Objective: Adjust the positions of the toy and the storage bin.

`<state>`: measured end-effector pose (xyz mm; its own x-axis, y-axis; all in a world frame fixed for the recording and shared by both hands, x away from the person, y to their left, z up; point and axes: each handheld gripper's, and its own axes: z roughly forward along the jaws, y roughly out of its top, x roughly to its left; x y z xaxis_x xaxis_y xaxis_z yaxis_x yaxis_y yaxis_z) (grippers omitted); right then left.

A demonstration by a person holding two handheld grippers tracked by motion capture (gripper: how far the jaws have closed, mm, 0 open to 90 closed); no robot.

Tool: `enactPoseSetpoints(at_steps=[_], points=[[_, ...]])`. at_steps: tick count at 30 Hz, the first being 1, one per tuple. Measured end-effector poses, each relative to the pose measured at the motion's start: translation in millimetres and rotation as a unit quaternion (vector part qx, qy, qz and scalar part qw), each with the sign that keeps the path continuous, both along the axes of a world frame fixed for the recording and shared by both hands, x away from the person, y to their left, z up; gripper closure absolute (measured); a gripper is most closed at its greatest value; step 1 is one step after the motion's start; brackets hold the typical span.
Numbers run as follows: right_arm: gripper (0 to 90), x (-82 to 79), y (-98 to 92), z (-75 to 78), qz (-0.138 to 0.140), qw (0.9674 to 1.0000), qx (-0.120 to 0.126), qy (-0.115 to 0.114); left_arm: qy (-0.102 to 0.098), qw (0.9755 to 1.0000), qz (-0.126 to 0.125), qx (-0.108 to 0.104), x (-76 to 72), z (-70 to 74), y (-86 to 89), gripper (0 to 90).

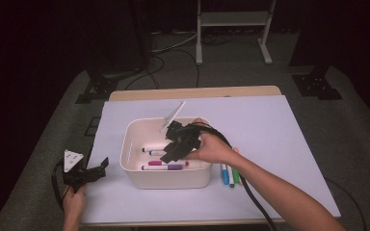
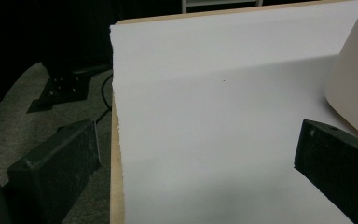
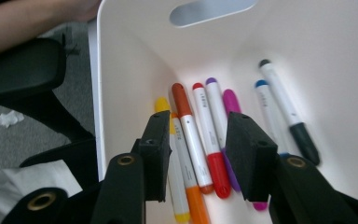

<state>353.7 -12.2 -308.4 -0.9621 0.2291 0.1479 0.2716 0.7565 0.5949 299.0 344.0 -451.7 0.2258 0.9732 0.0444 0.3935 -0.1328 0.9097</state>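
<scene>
Several markers (image 3: 200, 140) already lie on the floor of the white bin (image 1: 164, 179), and the right gripper (image 3: 193, 156) hangs just above them with its jaws about half open and nothing between the pads. A few more markers (image 1: 230, 175) wait on the white sheet (image 1: 279, 144) just beside the bin's right wall. Lifting out carelessly, a jaw could catch the bin's rim and drag the bin, I think. The left gripper (image 1: 99, 169) rests wide open and empty at the sheet's left edge, with free room around.
</scene>
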Motion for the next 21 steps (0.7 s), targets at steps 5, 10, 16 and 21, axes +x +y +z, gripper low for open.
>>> enactPoseSetpoints(at_steps=[5, 10, 16, 21], points=[[54.3, -0.5, -28.9, 16.8, -0.026, 0.9994, 0.02, -0.01, 0.001, 1.0, -0.001, 0.003, 0.0, 0.0, -0.1, 0.0], [52.2, -4.3, -58.1, 26.5, -0.048, 0.9979, 0.037, -0.023, 0.001, 1.0, -0.001, 0.005, -0.1, 0.1, -0.4, 0.0], [49.8, -10.6, -88.2, 29.4, -0.072, 0.9959, 0.045, -0.031, 0.0, 1.0, 0.0, 0.006, -0.4, 0.0, -0.7, 0.0], [49.6, -14.8, -121.7, 24.1, -0.106, 0.9922, 0.057, -0.029, 0.0, 1.0, 0.0, 0.007, -0.4, 0.1, -0.7, 0.0]])
